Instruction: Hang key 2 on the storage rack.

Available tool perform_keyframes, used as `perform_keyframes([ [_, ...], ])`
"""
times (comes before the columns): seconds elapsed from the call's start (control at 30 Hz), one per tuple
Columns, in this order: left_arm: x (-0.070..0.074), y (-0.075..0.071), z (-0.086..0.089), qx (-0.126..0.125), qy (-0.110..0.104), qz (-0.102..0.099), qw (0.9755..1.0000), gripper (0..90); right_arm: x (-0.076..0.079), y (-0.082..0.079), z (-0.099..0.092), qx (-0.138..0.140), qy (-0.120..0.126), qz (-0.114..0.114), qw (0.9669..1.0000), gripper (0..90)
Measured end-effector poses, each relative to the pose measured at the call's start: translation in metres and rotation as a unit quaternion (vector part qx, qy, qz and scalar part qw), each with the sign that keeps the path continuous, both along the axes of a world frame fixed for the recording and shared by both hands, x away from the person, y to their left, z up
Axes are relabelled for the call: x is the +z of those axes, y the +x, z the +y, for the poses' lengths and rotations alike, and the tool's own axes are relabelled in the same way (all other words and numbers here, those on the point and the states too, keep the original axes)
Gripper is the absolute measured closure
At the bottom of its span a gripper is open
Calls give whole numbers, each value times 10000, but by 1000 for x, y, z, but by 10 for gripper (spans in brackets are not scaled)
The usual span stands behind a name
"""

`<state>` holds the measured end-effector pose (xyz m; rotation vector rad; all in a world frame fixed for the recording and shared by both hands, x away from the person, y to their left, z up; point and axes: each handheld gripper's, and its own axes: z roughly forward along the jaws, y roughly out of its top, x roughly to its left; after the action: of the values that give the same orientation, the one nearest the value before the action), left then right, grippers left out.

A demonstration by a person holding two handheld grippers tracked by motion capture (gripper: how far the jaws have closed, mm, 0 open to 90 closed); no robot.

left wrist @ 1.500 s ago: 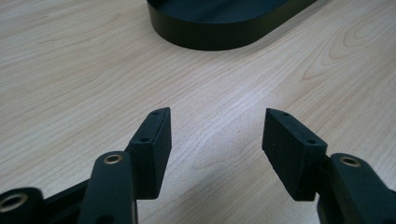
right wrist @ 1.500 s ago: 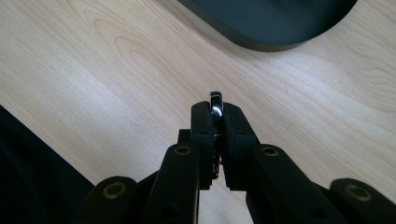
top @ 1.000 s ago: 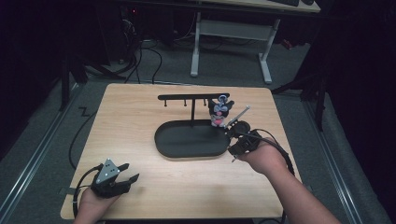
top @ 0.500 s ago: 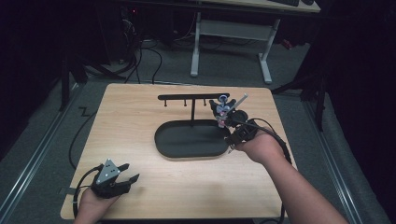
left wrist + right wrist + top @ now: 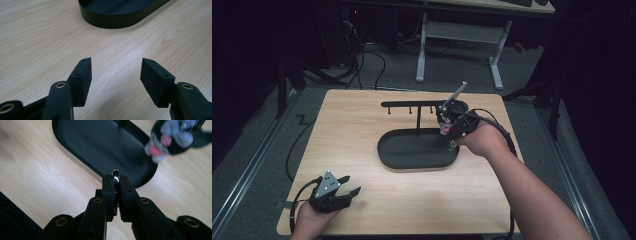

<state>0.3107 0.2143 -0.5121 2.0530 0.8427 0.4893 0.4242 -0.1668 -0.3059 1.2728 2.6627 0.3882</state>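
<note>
Over the far right end of the black tray (image 5: 412, 152): right tongs (image 5: 115, 178) clamped on a thin metal ring.
Hanging beside that end of the tray, a plush keychain toy (image 5: 443, 121) under the rack (image 5: 417, 106); well nearer than the tray, left tongs (image 5: 115, 72) apart, nothing between, above the worktop (image 5: 352, 130).

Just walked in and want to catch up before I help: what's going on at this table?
A person works at a wooden table with a gripper in each hand. The right gripper is shut on a thin shiny metal piece, a ring or clip, with a small plush keychain toy dangling beside it, held above the black oval tray near the hook rack. The left gripper rests open near the table's front left corner, holding nothing.
</note>
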Motion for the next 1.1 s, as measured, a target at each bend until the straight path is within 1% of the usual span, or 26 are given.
perform_keyframes([
  [0.1,0,1,0,-31,14,22,10000,430,7,6,4,-48,50,-70,10000,854],
  [0.17,0,0,0,-28,1,6,10000,430,9,11,6,-30,44,-114,9999,854],
  [0.2,0,0,0,-36,2,4,10000,430,10,14,6,-100,51,-90,9999,854],
  [0.3,0,0,1,-37,-1,11,10000,431,10,24,8,-102,45,-160,9998,853],
  [0.37,0,0,1,-39,-11,30,10000,431,10,29,11,-129,85,-146,9998,853],
  [0.47,0,0,1,-51,-25,11,10000,431,10,37,17,-116,65,-166,9998,853],
  [0.5,0,-1,1,-56,-24,1,10000,431,9,38,18,-137,54,-151,9998,853],
  [0.53,0,-1,1,-59,-13,2,10000,431,9,41,19,-82,59,-178,9998,853],
  [0.57,0,-1,1,-69,-1,7,10000,431,9,42,21,-138,79,-152,9998,853],
  [0.6,1,-1,1,-79,11,12,10000,431,9,44,22,-101,75,-162,9998,853],
  [0.77,0,-1,1,-64,-20,-5,10000,431,11,54,26,-100,108,-189,9997,854],
  [0.8,0,-1,1,-63,-20,-2,10000,431,11,55,27,-137,111,-163,9997,853],
  [0.93,1,-1,2,-83,0,19,10000,431,13,64,31,-125,88,-234,9996,854],
  [0.97,1,-2,2,-85,1,-8,10000,431,14,66,32,-161,89,-231,9996,853],
  [1.0,1,-2,1,-90,-2,-19,10000,431,15,68,32,-130,107,-269,9995,854],
  [1.03,1,-2,1,-100,-4,-26,9999,431,16,69,33,-188,128,-264,9994,854],
  [1.1,1,-2,1,-119,-2,-2,9999,431,16,72,34,-118,137,-296,9994,853],
])
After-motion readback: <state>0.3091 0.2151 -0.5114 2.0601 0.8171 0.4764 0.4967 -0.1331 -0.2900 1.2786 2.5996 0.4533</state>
